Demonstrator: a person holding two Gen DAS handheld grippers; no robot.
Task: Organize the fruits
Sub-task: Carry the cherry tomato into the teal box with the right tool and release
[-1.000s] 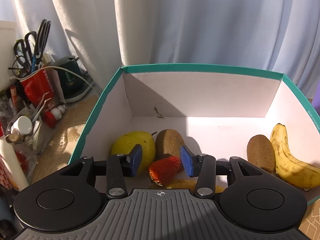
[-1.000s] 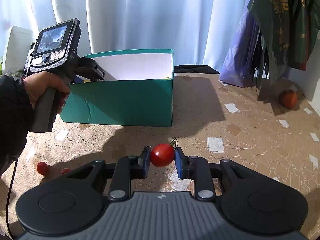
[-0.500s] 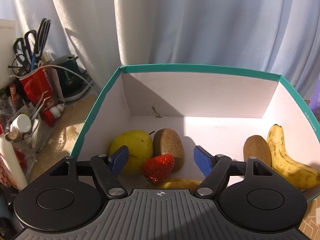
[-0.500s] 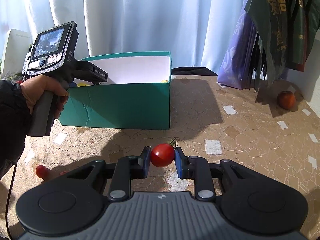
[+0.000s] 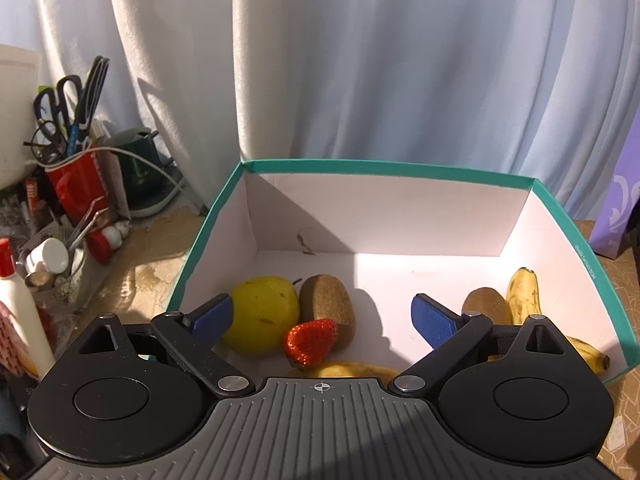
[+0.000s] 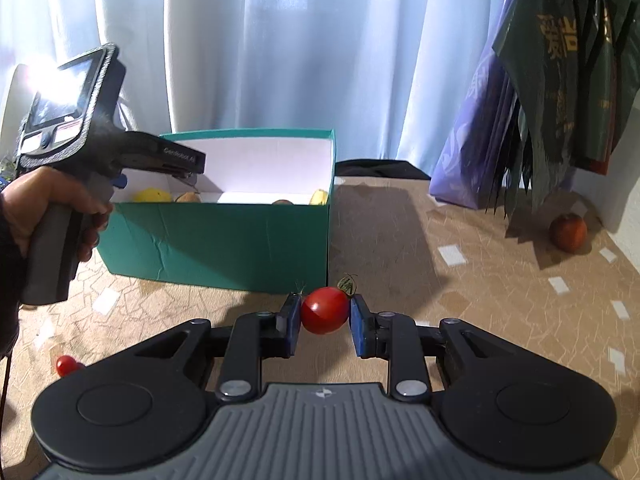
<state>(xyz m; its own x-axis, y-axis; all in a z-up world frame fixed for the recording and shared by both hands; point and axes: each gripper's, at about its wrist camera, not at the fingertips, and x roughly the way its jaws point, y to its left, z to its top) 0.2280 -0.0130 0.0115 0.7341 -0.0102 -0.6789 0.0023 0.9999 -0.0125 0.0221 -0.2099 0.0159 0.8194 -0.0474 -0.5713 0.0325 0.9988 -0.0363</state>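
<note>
We're seeing a white curtain (image 5: 360,60) hanging behind, a red cup (image 5: 78,184) holding scissors (image 5: 70,100), a white bottle (image 5: 22,312) standing at left, a purple bag (image 6: 476,136) and dark green bags (image 6: 560,92) hanging right over the patterned tablecloth (image 6: 460,300).

bare white floor (image 5: 420,276) lay open along the box's far wall, fruit crowded its near corners, cluttered holders (image 5: 76,188) blocked the table's left edge, table (image 6: 460,304) beside the box stood clear
</note>
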